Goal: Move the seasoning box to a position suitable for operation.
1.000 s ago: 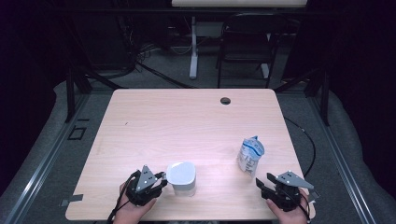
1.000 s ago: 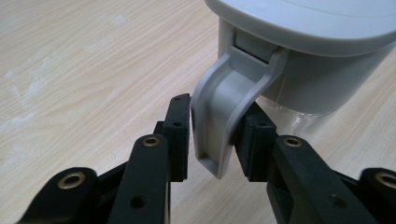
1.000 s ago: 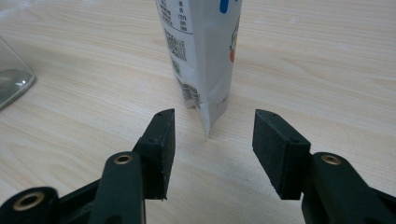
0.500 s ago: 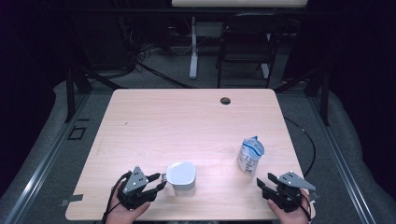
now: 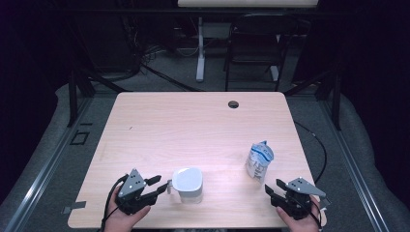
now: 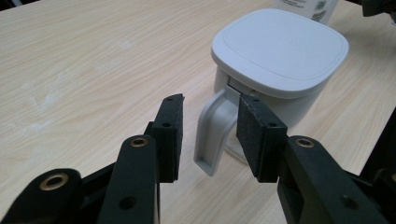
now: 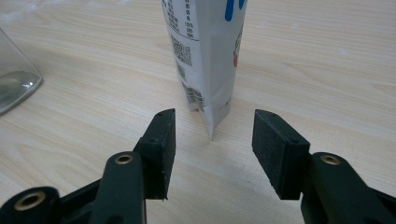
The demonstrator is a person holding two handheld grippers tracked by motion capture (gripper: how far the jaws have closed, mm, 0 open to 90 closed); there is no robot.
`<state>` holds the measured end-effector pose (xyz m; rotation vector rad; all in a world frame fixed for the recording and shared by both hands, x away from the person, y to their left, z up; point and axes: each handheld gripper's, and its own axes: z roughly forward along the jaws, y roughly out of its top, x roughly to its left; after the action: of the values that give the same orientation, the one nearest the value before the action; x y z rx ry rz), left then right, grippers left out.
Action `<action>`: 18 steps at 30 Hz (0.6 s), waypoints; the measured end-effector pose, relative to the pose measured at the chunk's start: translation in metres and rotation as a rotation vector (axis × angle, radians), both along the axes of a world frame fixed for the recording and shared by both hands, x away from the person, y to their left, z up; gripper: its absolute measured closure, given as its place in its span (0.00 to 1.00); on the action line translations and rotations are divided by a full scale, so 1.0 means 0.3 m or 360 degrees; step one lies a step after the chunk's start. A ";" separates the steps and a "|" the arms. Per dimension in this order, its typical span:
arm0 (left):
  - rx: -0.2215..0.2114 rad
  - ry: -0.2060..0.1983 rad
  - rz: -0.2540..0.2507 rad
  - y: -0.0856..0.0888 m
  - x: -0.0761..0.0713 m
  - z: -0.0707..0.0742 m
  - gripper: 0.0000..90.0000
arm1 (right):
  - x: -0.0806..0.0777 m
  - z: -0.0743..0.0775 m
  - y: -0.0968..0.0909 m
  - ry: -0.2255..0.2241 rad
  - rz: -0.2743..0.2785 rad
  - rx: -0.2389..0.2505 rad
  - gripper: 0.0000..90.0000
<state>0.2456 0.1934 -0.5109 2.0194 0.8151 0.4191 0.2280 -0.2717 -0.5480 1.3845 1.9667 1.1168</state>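
A: What's seen on the left?
B: The left gripper [image 5: 161,185] is spread wide, jaws just opened; the handle of the white lidded plastic mug [image 5: 187,184] is framed between them, unpinched, on the pale wooden table [image 5: 193,125].
A: And right?
B: The right gripper [image 5: 273,191] is held wide, empty, just short of the upright blue-and-white printed pouch [image 5: 259,160].

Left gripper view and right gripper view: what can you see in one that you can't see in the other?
Left gripper view: a white lidded mug with its handle between the open jaws of the left gripper, untouched. Right gripper view: a printed pouch standing just beyond the open right gripper, and clear glass at the left edge. Both: black jaws over the wooden table.
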 end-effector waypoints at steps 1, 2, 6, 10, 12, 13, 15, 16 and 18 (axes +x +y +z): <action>-0.0010 0.0008 0.0012 0.002 0.001 0.000 0.68 | 0.000 0.000 0.000 0.0004 0.0004 -0.0004 0.55; -0.0017 0.0007 0.0020 0.004 0.003 0.000 0.68 | 0.001 0.000 0.001 0.0006 0.0007 -0.0002 0.55; -0.0026 0.0015 0.0038 0.008 0.006 0.003 0.68 | 0.002 -0.001 0.004 0.0008 0.0011 -0.0011 0.56; -0.0040 0.0012 0.0083 0.012 0.009 0.013 0.68 | 0.002 -0.001 0.011 0.0016 0.0024 -0.0022 0.58; -0.0039 0.0014 0.0098 0.014 0.012 0.019 0.68 | 0.001 0.003 0.016 0.0018 0.0038 -0.0029 0.58; -0.0081 0.0038 0.0108 0.015 0.013 0.025 0.68 | -0.001 0.006 0.019 0.0018 0.0045 -0.0030 0.59; -0.0105 0.0045 0.0114 0.016 0.014 0.031 0.68 | -0.004 0.011 0.024 0.0012 0.0055 -0.0030 0.60; -0.0118 0.0032 0.0126 0.016 0.013 0.041 0.67 | -0.006 0.015 0.032 0.0006 0.0070 -0.0024 0.62; -0.0108 0.0013 0.0115 0.016 0.013 0.050 0.66 | -0.007 0.017 0.039 0.0010 0.0080 -0.0018 0.64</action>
<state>0.2496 0.1980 -0.4960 1.9345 0.8980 0.4189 0.2258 -0.2599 -0.5430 1.3413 2.0194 1.1233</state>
